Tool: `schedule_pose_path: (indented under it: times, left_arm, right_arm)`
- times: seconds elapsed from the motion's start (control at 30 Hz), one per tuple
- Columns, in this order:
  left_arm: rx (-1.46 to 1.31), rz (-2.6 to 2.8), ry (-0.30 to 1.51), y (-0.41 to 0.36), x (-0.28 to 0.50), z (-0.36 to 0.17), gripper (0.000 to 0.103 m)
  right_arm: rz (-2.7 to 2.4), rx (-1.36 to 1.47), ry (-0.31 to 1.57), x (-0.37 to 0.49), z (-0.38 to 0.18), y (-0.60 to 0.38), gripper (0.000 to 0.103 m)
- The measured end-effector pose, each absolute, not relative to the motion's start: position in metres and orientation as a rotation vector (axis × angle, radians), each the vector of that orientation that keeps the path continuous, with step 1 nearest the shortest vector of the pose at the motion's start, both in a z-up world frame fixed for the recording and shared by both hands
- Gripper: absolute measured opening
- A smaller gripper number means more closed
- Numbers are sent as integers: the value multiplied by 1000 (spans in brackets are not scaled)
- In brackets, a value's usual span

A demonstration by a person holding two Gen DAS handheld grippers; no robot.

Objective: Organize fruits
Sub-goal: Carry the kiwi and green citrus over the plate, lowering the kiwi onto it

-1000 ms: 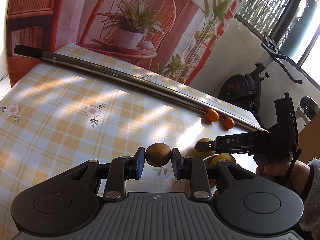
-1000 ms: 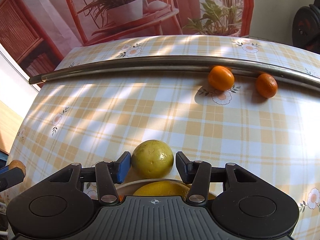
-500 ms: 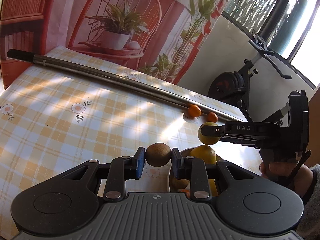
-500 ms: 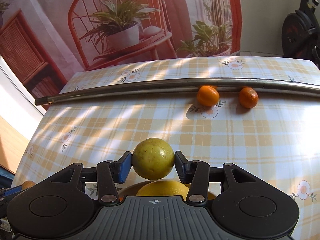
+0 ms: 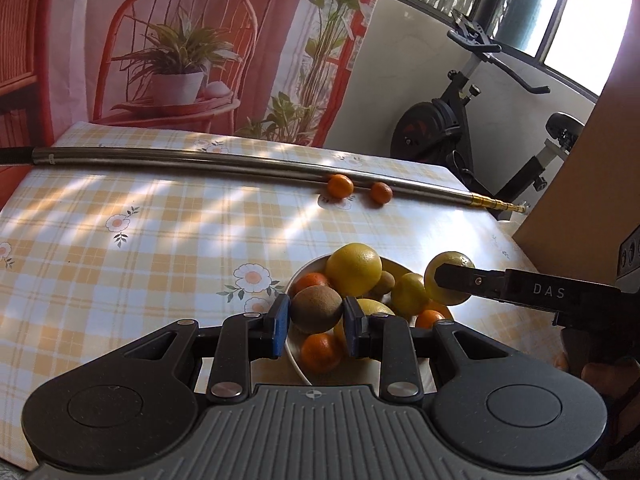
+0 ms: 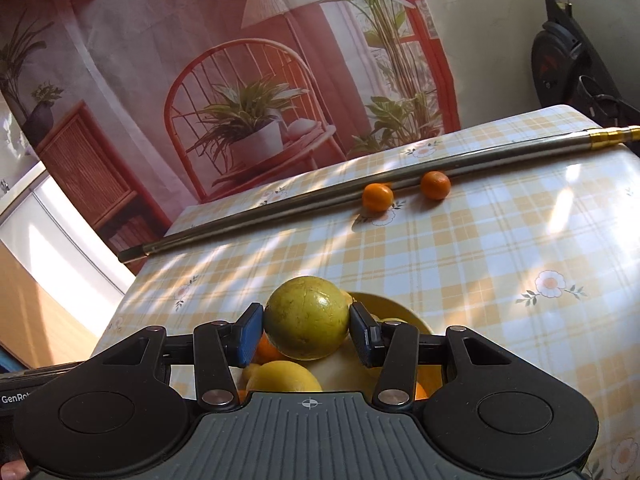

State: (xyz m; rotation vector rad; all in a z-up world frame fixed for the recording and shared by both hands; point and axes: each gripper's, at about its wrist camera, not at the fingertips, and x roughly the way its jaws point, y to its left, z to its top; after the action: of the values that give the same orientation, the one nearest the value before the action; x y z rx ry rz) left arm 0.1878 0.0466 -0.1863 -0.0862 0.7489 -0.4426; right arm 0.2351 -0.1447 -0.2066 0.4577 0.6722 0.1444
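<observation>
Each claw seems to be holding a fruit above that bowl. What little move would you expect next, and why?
Probably carry both fruits away from the bowl toward the two small oranges beside the metal rod. The left gripper is shut on a brown kiwi, the right gripper on a yellow-green fruit, both already lifted clear of the pile.

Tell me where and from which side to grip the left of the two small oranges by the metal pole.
Grip the left small orange across its middle, fingers on its left and right sides, coming from the near side or above. It is round, and the metal pole lies close behind it; the other small orange sits apart on its right.
</observation>
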Motion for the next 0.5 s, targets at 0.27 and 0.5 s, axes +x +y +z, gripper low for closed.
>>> schedule_pose_path:
  times: [0.27,0.5]
  left_arm:
    - [-36,-434,702,35,150,-169,30]
    - [-24,-414,700,30,133,-165,30]
  right_arm:
    - [131,503,624,184,-213,-151,43]
    - [165,512,572,150,-205,-147,43]
